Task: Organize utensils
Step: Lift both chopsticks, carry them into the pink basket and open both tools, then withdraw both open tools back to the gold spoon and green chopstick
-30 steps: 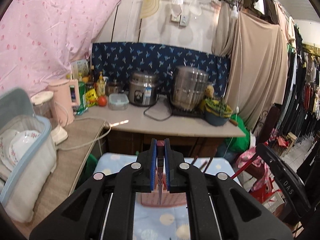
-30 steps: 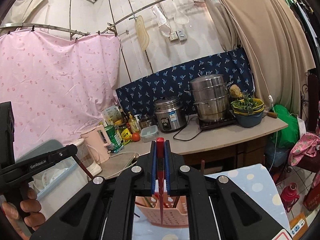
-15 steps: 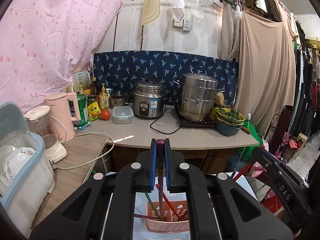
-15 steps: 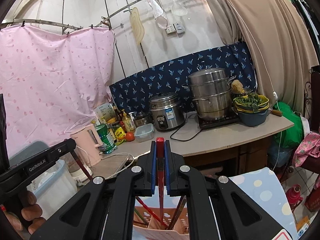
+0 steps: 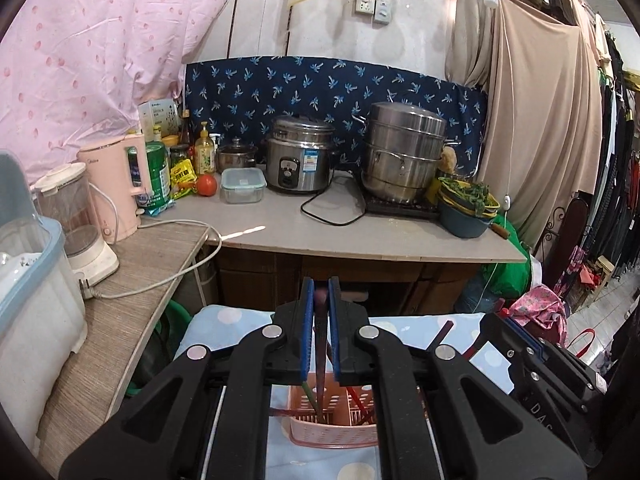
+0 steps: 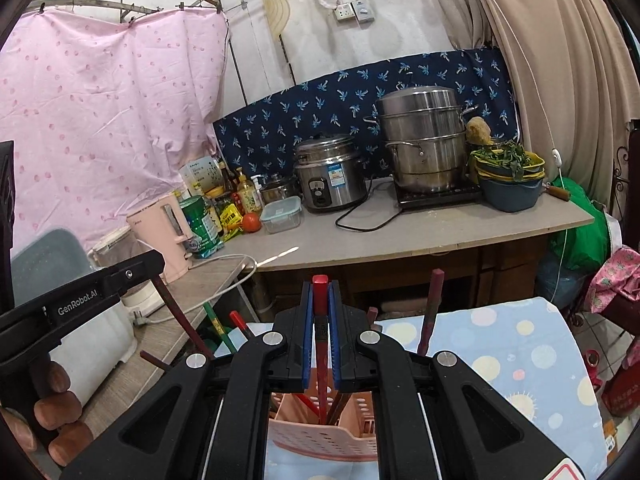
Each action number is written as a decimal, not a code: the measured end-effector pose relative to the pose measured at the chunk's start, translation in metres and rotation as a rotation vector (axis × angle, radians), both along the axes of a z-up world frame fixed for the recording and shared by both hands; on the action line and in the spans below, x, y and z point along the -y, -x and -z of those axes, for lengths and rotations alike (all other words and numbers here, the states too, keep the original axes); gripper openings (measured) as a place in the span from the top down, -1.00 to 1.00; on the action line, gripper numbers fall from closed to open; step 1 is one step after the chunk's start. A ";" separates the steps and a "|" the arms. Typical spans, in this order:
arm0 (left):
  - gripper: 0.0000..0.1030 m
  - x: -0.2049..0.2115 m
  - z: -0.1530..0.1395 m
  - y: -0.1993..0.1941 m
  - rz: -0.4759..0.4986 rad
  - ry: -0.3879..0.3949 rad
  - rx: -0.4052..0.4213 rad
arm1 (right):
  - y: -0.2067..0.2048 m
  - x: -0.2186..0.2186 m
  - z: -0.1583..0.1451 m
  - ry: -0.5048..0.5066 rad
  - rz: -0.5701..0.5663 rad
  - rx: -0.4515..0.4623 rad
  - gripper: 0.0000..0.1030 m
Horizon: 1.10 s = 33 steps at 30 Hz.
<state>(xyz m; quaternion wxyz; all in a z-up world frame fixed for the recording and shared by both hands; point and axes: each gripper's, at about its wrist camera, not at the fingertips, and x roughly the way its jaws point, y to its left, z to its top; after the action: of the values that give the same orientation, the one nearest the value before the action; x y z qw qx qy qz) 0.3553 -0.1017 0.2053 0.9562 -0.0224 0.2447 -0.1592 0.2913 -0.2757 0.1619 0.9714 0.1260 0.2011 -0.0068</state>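
Left wrist view: grey desk (image 5: 360, 236) along a blue patterned backsplash carries a steel rice cooker (image 5: 301, 160) and stacked steamer (image 5: 404, 152). Left gripper (image 5: 320, 300) jaws clamped on a dark chopstick (image 5: 321, 364), its tip down inside the pink perforated basket (image 5: 332, 428) directly below, on dotted blue cloth (image 5: 232, 320).

Right wrist view: pink curtain (image 6: 104, 120) at left. Right gripper (image 6: 320, 300) jaws clamped on a red chopstick (image 6: 320, 344) reaching into the same basket among other sticks.
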 end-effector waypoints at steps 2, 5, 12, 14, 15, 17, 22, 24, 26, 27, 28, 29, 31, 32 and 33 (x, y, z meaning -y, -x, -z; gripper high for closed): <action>0.86 0.000 0.002 0.000 0.000 0.000 -0.005 | -0.001 -0.001 0.003 0.003 -0.002 -0.011 0.86; 0.83 0.001 0.004 0.003 0.001 0.003 -0.002 | -0.001 0.000 0.007 0.004 0.001 -0.024 0.85; 0.27 -0.004 0.005 0.011 -0.014 0.005 -0.002 | 0.011 0.004 0.002 -0.006 0.017 -0.007 0.71; 0.26 -0.005 0.004 0.014 -0.011 0.007 -0.005 | 0.016 0.005 -0.001 -0.006 0.019 0.000 0.70; 0.26 -0.005 0.004 0.016 -0.013 0.005 -0.006 | 0.018 0.005 -0.003 -0.006 0.019 0.003 0.70; 0.22 -0.006 0.003 0.021 -0.012 0.005 -0.004 | 0.024 0.005 -0.007 -0.008 0.018 0.011 0.70; 0.09 -0.006 -0.003 0.041 -0.012 -0.011 0.015 | 0.041 0.003 -0.015 -0.009 0.008 0.025 0.70; 0.08 -0.007 -0.005 0.049 -0.010 -0.018 0.019 | 0.050 0.001 -0.018 -0.009 0.004 0.029 0.69; 0.08 -0.008 -0.007 0.056 -0.008 -0.024 0.021 | 0.059 -0.001 -0.019 -0.011 -0.002 0.032 0.69; 0.08 -0.008 -0.008 0.061 -0.006 -0.028 0.021 | 0.064 -0.002 -0.020 -0.014 -0.005 0.032 0.69; 0.08 -0.008 -0.008 0.064 -0.005 -0.031 0.021 | 0.069 -0.002 -0.021 -0.015 -0.007 0.032 0.68; 0.08 -0.009 -0.009 0.069 -0.005 -0.035 0.023 | 0.073 -0.003 -0.021 -0.016 -0.008 0.032 0.68; 0.08 -0.011 -0.009 0.077 -0.005 -0.041 0.023 | 0.083 -0.005 -0.022 -0.015 -0.012 0.032 0.67; 0.08 -0.012 -0.009 0.081 -0.006 -0.043 0.023 | 0.088 -0.006 -0.022 -0.016 -0.013 0.031 0.67; 0.08 -0.013 -0.009 0.085 -0.005 -0.043 0.021 | 0.093 -0.006 -0.021 -0.017 -0.014 0.030 0.67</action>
<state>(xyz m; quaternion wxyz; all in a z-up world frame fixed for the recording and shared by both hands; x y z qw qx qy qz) 0.2698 -0.0887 0.2143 0.9593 -0.0006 0.2380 -0.1519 0.1981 -0.2692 0.1833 0.9733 0.1330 0.1872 0.0037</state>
